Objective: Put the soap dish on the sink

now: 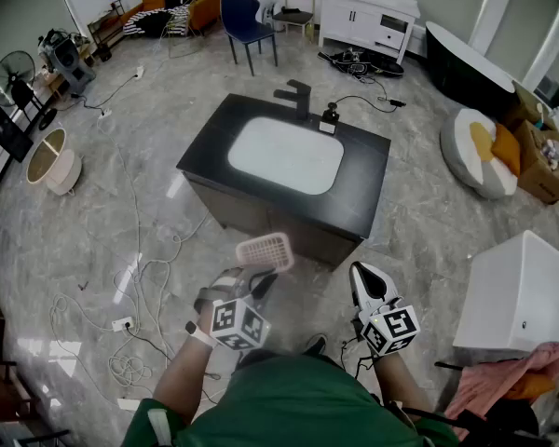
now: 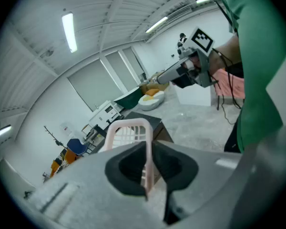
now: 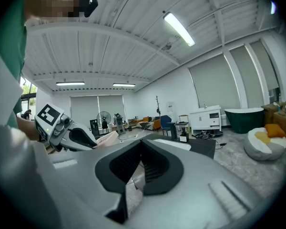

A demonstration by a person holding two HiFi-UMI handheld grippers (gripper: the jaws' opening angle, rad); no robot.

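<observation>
The pink slatted soap dish (image 1: pixel 264 251) hangs in the air just in front of the black sink unit (image 1: pixel 368 170), whose white basin (image 1: pixel 286 155) has a black faucet (image 1: pixel 299 96) behind it. My left gripper (image 1: pixel 258 276) is shut on the dish's near edge. In the left gripper view the dish (image 2: pixel 128 132) stands on edge, pinched between the black pads (image 2: pixel 126 168). My right gripper (image 1: pixel 361 273) is beside it on the right, shut with nothing in it. In the right gripper view its jaws (image 3: pixel 140 168) meet at the tips, and the dish (image 3: pixel 107 138) shows at the left.
A dark soap bottle (image 1: pixel 331 116) stands on the counter by the faucet. A white cabinet (image 1: pixel 522 291) is at the right with a pink cloth (image 1: pixel 503 380) below it. Cables (image 1: pixel 140 287) trail over the marble floor at the left. A blue chair (image 1: pixel 247 21) stands behind.
</observation>
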